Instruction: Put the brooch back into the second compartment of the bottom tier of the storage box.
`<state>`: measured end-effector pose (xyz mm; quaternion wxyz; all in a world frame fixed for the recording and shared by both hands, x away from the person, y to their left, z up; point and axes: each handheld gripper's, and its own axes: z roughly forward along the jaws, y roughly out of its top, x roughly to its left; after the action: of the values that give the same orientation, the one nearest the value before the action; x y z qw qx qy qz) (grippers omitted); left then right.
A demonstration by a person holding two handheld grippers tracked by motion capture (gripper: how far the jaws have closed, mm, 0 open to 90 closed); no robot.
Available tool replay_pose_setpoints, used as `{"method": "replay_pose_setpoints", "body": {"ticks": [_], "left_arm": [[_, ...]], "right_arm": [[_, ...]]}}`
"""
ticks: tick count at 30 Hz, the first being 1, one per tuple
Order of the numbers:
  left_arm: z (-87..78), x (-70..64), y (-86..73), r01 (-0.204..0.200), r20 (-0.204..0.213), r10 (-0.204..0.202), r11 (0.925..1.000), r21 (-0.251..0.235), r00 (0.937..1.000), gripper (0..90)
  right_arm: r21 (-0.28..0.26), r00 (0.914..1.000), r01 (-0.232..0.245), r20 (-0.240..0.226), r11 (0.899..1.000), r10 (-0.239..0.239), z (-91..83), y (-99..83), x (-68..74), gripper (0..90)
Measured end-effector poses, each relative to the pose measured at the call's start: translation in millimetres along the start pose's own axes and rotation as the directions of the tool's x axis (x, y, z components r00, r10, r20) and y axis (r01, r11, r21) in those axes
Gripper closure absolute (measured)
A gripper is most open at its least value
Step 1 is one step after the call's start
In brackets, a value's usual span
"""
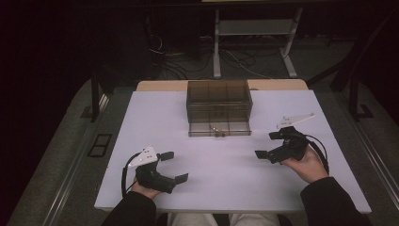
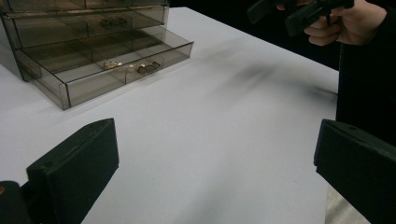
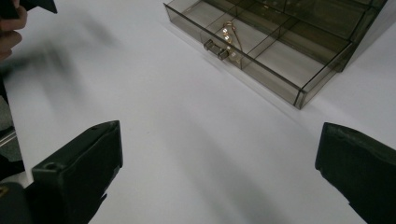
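High view: left tongs low on white tabletop, jaws wide apart, holding nothing. Right tongs across from them, jaws apart too, empty. Clear drawer box far ahead, between both tongs, bottom drawer pulled out.

Left gripper view: box ahead, off to left of tongs. Small gold things in open drawer.

Right gripper view: drawer ahead, to right of tongs. Gold earring behind drawer front.

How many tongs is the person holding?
2. The left tongs are near the table's front left, the right tongs at its right side. Both are open, with the drawer box beyond them.
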<state>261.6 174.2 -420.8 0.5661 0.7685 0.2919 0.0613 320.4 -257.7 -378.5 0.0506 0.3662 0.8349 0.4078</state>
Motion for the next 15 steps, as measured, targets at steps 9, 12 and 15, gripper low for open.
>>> {"method": "replay_pose_setpoints", "body": {"ticks": [9, 12, 15], "left_arm": [[0.3, 0.2, -0.4, -0.002, -0.002, 0.002, 1.0000, 0.007, 1.0000, 0.0], [0.4, 0.0, -0.6, 0.000, -0.003, 0.000, 1.0000, 0.009, 1.0000, 0.0], [0.7, 0.2, -0.8, 0.000, -0.002, 0.000, 0.9999, 0.011, 1.0000, 0.0]], "right_arm": [[-0.028, 0.9995, -0.031, 0.010, 0.999, 0.031, -6.8, -22.7, -0.7, 0.4], [-0.031, 0.9987, -0.049, 0.012, 0.998, 0.049, -9.1, -29.7, -0.6, 0.4], [-0.034, 0.9977, -0.061, 0.027, 0.998, 0.062, -10.4, -39.3, -1.9, 0.4]]}}
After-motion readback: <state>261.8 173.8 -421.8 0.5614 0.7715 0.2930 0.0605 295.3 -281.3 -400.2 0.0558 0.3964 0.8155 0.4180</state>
